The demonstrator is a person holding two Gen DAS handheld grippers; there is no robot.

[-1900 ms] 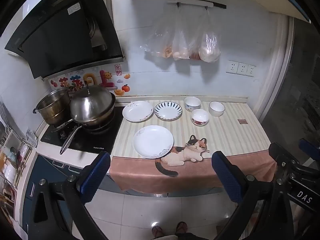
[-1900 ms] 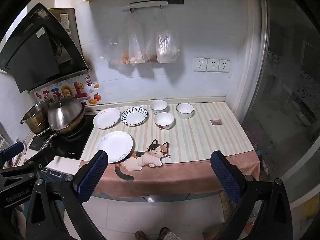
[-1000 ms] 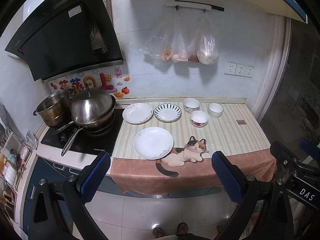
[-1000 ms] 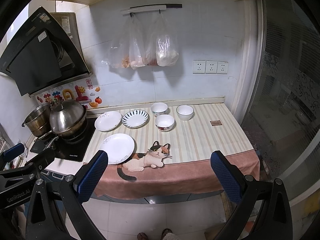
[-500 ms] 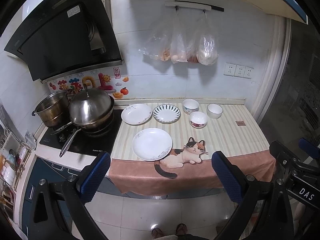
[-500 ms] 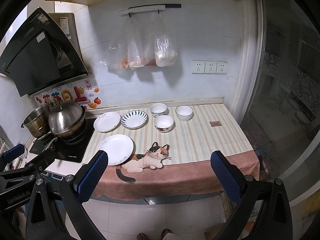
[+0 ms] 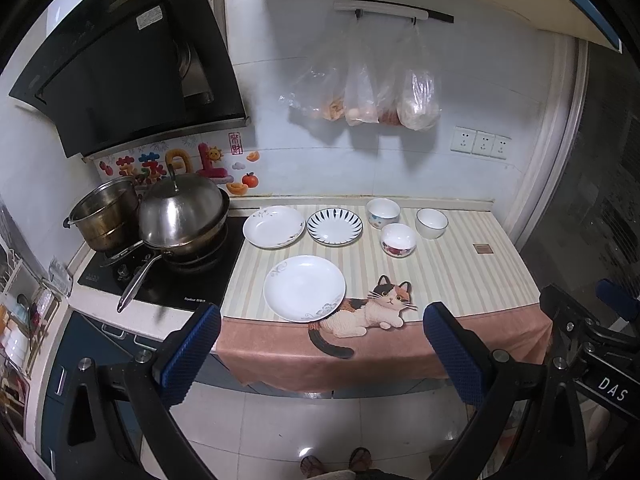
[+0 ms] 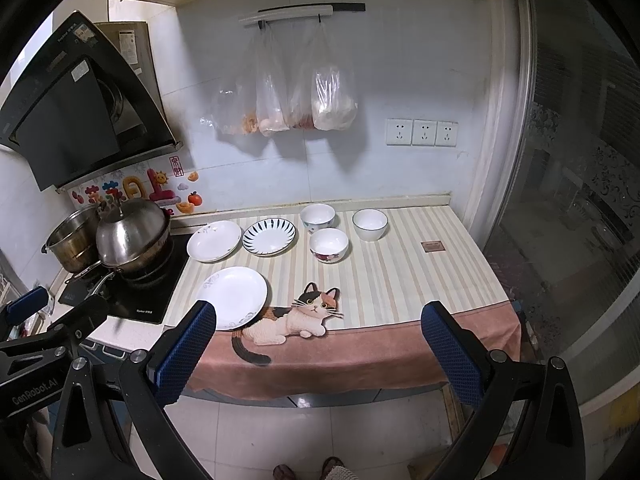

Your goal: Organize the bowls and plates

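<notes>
Left gripper (image 7: 320,346) and right gripper (image 8: 318,344) both spread wide, empty, low in frame, well back from striped counter mat (image 7: 460,276). Three plates (image 7: 304,287) centre-left; three bowls (image 7: 398,239) centre-right, near wall.

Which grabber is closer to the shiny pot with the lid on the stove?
Left, probably. The left gripper hangs off the counter's front, nearer the stove side with the lidded wok. The right gripper hangs farther right. Neither touches it.
</notes>
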